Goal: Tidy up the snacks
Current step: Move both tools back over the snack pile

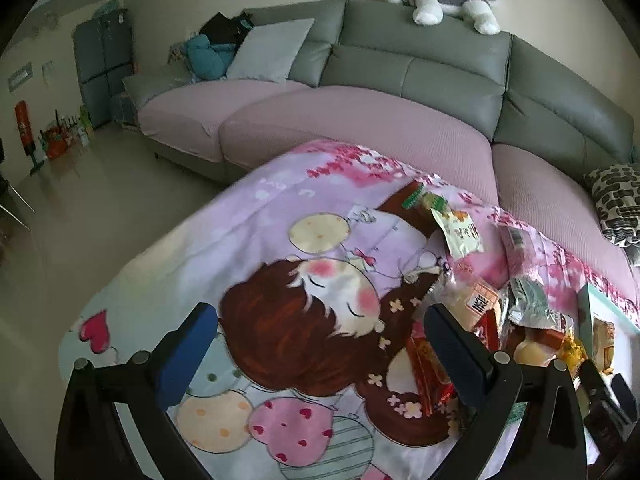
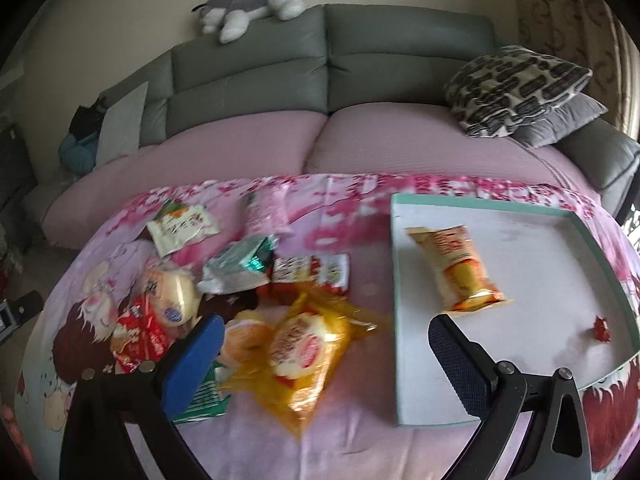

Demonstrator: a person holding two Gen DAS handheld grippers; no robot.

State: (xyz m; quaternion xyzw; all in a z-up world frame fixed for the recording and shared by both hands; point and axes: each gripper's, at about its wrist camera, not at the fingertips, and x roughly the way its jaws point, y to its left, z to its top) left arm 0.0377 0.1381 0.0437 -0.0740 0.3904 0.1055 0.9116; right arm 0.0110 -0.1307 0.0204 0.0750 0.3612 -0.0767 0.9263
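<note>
A pile of snack packets lies on a pink cartoon tablecloth point(image 2: 340, 432). In the right wrist view a yellow bread packet point(image 2: 308, 352) lies between the fingers of my open, empty right gripper point(image 2: 324, 336). A white tray with a teal rim point(image 2: 520, 256) holds one orange-yellow packet point(image 2: 460, 268) and a small red candy point(image 2: 602, 328). A silver-green packet point(image 2: 240, 264), red-white sachets point(image 2: 312, 272), a white-green packet point(image 2: 182, 226) and a pink packet point(image 2: 264, 212) lie behind. My left gripper point(image 1: 320, 328) is open and empty over the cloth, left of the pile point(image 1: 500, 312).
A grey sofa with pink seat covers point(image 2: 280, 136) runs behind the table. A plush husky point(image 2: 252, 4) lies on its back and patterned cushions point(image 2: 516, 88) sit at its right end. In the left wrist view a grey cabinet point(image 1: 104, 68) stands far left.
</note>
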